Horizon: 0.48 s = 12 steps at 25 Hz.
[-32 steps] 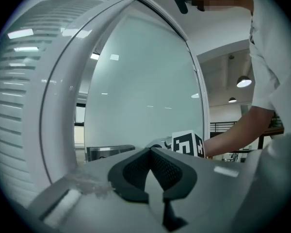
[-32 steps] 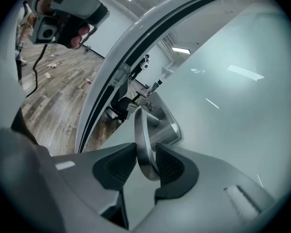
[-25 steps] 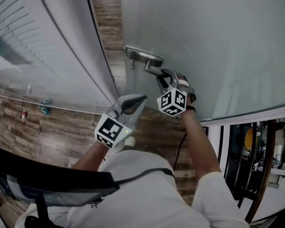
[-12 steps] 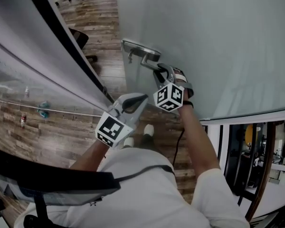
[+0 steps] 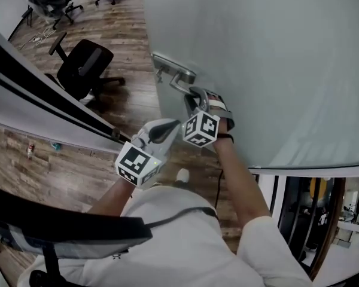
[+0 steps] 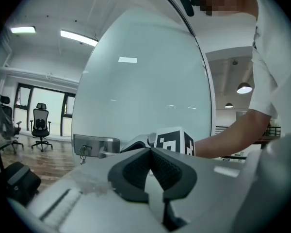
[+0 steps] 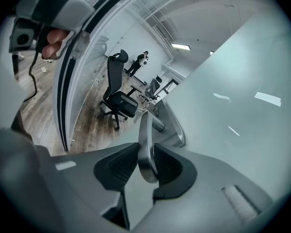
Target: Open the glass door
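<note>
The door [image 5: 257,58] looks partly open, with floor [image 5: 122,17] showing past its edge; more swing is left. The right tool [image 5: 191,98] pinches the handle [image 5: 175,78], its jaws having just been closing on it. The left tool [image 5: 167,128] hangs just beside it, pressed together and empty. The door's hinge side is cut off and the latch is hidden.

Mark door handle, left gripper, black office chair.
door handle [image 7: 144,135], right gripper view, on the lever bar.
left gripper [image 6: 149,152], left gripper view, where its fingertips meet.
office chair [image 5: 84,67], head view, on its black upholstery.
</note>
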Motion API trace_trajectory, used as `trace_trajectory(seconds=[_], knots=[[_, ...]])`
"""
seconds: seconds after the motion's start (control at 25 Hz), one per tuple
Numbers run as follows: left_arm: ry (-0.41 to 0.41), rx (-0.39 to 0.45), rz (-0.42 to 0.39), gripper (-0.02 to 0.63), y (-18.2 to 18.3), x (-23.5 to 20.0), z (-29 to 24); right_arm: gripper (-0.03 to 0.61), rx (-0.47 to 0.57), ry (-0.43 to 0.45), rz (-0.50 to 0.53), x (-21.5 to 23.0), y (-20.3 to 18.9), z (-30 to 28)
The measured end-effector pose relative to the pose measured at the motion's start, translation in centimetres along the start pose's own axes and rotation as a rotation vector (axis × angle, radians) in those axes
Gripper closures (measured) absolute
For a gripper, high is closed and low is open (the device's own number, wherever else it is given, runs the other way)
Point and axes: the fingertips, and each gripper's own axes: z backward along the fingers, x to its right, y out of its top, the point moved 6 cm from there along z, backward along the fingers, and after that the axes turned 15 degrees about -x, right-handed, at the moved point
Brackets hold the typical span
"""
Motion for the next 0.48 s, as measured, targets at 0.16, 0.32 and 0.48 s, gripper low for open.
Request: trace_trajectory(seconds=[0.16,0.32,0.48], knots=[[0.049,0.004,0.017,0.611,0.8,-0.3,-1.8,0.476,0.006,-0.007,0.015,1.8,-0.8,-1.0],[0.112,0.002,0.042,0.611,1.5,-0.9,-3.4,0.479,0.009,-0.010,0.030,3.8,-1.6,-2.4],[0.144,-0.019,0.064,0.611,1.8,-2.0,-5.1,0.480,0.007,0.008,0.018,5.9,-2.2,-4.9]])
